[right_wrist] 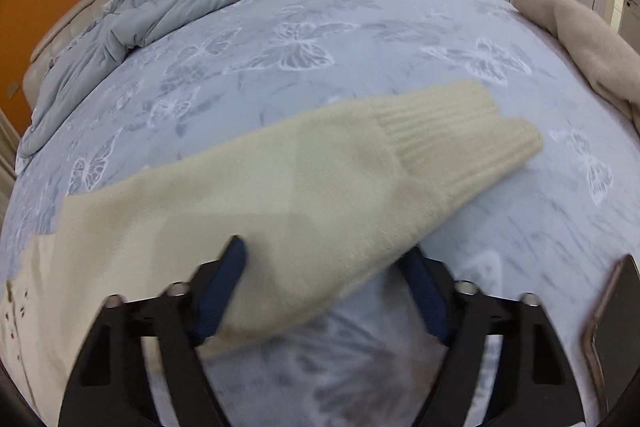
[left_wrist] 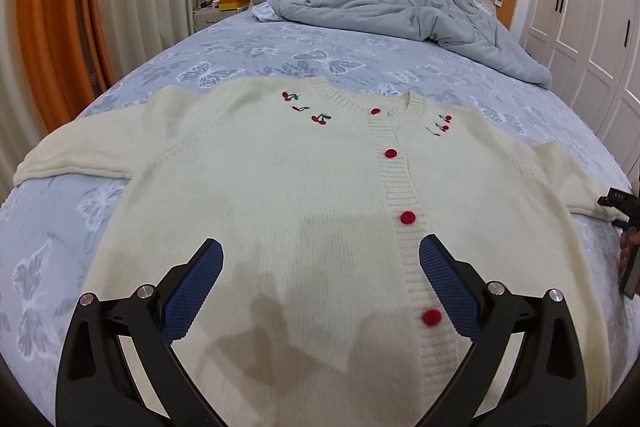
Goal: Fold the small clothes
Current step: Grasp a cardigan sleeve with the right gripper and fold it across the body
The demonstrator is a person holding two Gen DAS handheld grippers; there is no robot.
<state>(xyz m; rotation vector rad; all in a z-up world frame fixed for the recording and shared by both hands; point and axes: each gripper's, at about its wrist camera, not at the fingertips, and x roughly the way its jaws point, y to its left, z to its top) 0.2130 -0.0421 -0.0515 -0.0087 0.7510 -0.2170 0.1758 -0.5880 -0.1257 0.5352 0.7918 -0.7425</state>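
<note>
A cream knit cardigan with red buttons and cherry embroidery lies flat, front up, on the bed, sleeves spread to both sides. My left gripper is open and empty, just above the cardigan's lower front. In the right wrist view the cardigan's right sleeve lies stretched across the sheet, its ribbed cuff pointing right. My right gripper is open, its blue pads on either side of the sleeve's near edge, not closed on it. The right gripper also shows in the left wrist view at the sleeve's end.
The bed sheet is pale blue with butterfly print. A rumpled grey duvet lies by the headboard. A beige garment lies at the bed's right edge. A phone lies at the near right. White wardrobe doors stand right.
</note>
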